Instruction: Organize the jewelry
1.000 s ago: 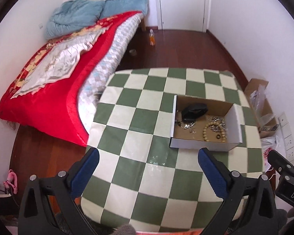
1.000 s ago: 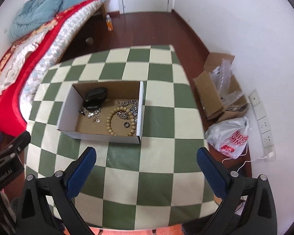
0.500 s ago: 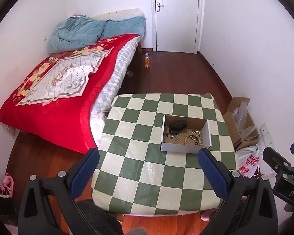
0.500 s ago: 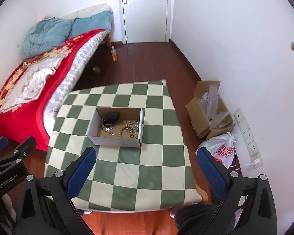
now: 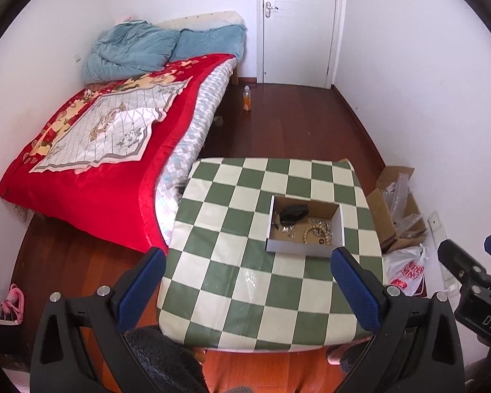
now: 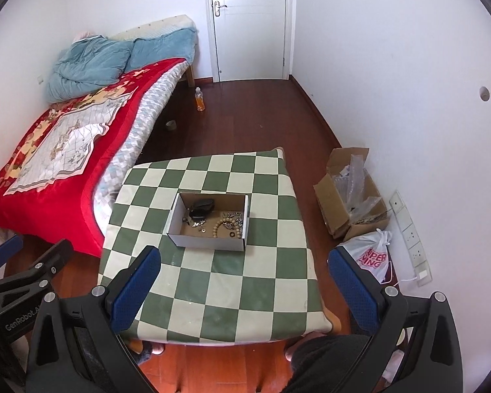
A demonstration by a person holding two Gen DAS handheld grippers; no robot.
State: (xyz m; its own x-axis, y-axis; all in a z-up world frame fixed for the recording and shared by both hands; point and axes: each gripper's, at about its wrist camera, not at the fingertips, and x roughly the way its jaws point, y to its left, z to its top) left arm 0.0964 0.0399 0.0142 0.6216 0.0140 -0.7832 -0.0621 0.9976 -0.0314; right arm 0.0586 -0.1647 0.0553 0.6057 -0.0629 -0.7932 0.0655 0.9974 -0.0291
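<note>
Item: small open cardboard box (image 5: 305, 226) w/ white outer walls, sitting on bench (image 5: 232, 271) w/ green/cream checked cover, right of centre, toward far half.
Contents: black pouch-like obj. (image 5: 293, 212) at back-left corner; tan bead bracelet (image 5: 315, 233) front-right; silvery chain pieces (image 6: 235, 217) beside bracelet; small metal bits (image 5: 283, 227) loose on box floor. Finer detail too small to tell.
Left tool (image 5: 247, 286): blue pads spread wide, released, nothing between them, held high above near bench edge, well apart from box.
Right tool (image 6: 244, 286): same, spread wide, released, holding nothing, well above bench.
Surroundings: bed (image 5: 91, 150) w/ red cover to left; white door (image 6: 250, 23) at far wall; brown carton (image 6: 347, 193) and white plastic bag (image 6: 371, 257) on floor to right.
</note>
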